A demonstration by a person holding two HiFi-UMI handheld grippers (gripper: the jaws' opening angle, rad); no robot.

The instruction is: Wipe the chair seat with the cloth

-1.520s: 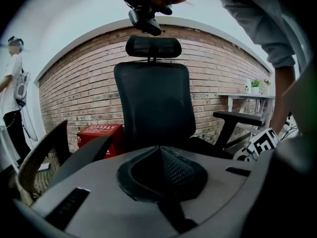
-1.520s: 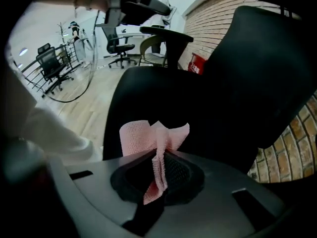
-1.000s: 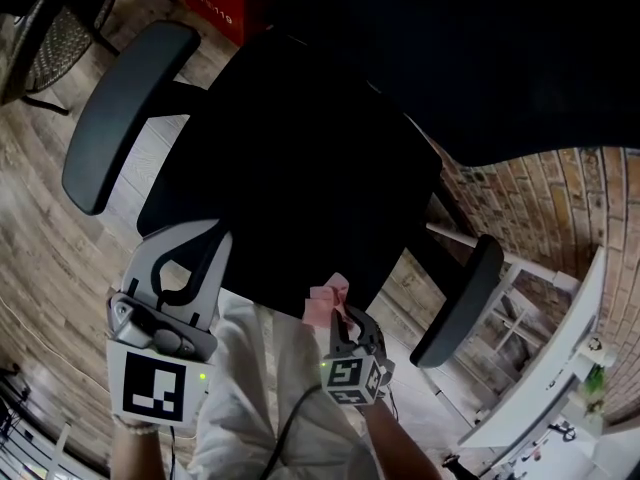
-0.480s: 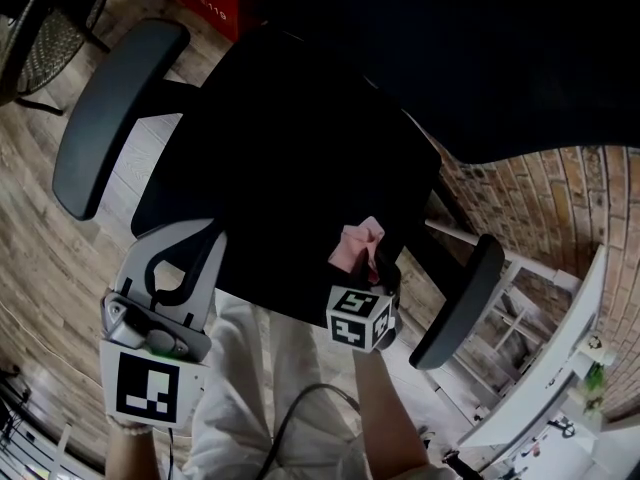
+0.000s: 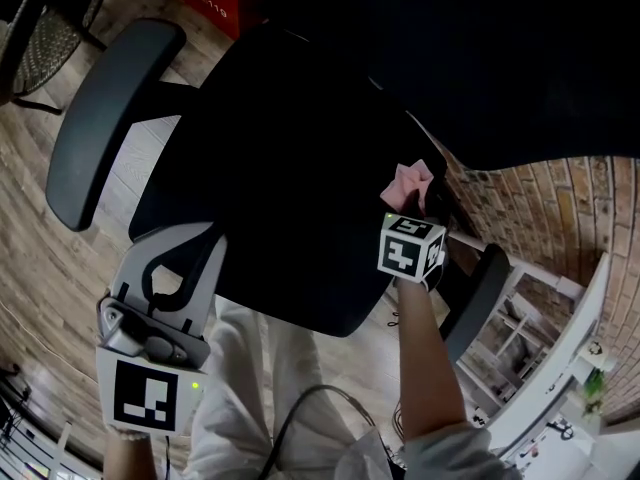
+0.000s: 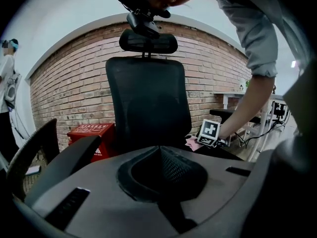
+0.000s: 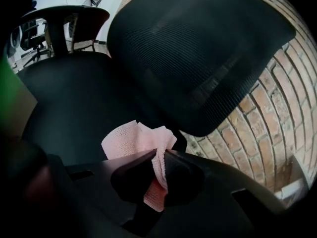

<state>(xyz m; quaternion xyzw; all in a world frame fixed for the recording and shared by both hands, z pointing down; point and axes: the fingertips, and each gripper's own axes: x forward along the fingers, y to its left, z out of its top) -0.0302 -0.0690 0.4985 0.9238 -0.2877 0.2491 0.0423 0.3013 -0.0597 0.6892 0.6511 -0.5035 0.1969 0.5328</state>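
Left hand-held gripper [image 5: 178,268] sits low at the front-left edge of the office chair seat [image 5: 290,158], jaws together, nothing between them. Right hand-held gripper [image 5: 418,211] is out at the seat's right rear corner, jaws clamped on the pink cloth [image 5: 408,181]. Cloth is bunched ahead of the jaws, low by the backrest [image 7: 198,48] base; seat contact unclear. Right armrest [image 5: 476,293] is just beside it. Brick wall [image 6: 64,93] is behind.

A red box [image 6: 91,133] is being kept on the wooden floor [image 5: 35,238] by the brick wall [image 6: 69,93], at the far left.
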